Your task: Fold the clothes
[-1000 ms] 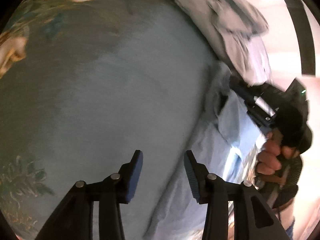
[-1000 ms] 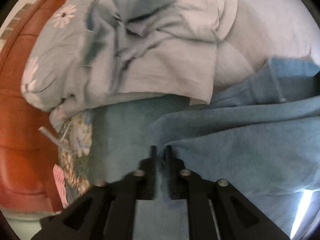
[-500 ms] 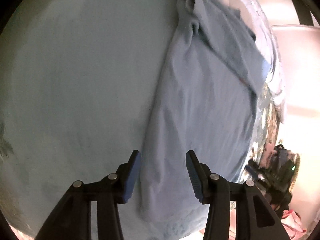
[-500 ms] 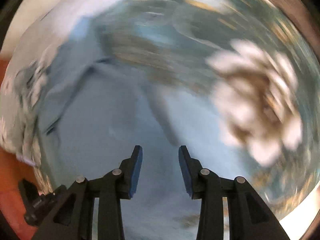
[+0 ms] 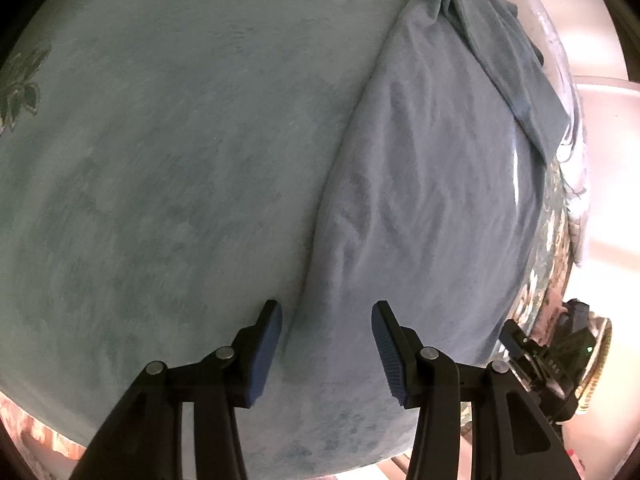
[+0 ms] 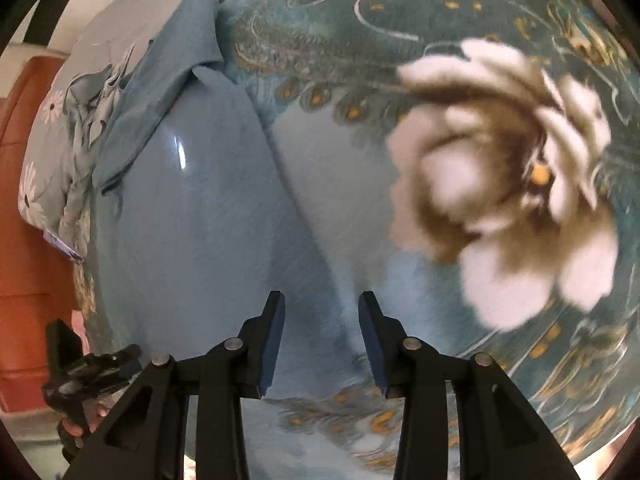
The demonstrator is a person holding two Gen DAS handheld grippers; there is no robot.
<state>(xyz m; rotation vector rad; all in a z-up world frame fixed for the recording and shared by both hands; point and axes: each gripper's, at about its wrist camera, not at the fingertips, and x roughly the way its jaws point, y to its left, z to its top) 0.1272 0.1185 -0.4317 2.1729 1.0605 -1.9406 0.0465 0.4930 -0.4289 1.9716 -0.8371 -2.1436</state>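
Observation:
A light blue garment (image 5: 432, 184) lies spread flat on the bed, its collar end bunched at the far top. My left gripper (image 5: 326, 332) is open and empty, hovering over the garment's near left edge. In the right wrist view the same garment (image 6: 200, 216) lies flat with its collar at the upper left. My right gripper (image 6: 322, 320) is open and empty just above the garment's near hem. Each gripper shows in the other's view: the right one (image 5: 540, 352) at the lower right, the left one (image 6: 88, 368) at the lower left.
The bed has a teal cover (image 5: 160, 160) with a large white and brown flower print (image 6: 508, 184). A crumpled floral sheet (image 6: 68, 120) lies past the collar. A red-brown wooden bed frame (image 6: 28, 280) is at the left.
My right gripper let go of the garment's corner and opened, then swung to the hem end. My left gripper moved from the bare cover over to the garment's edge. The garment now lies flat.

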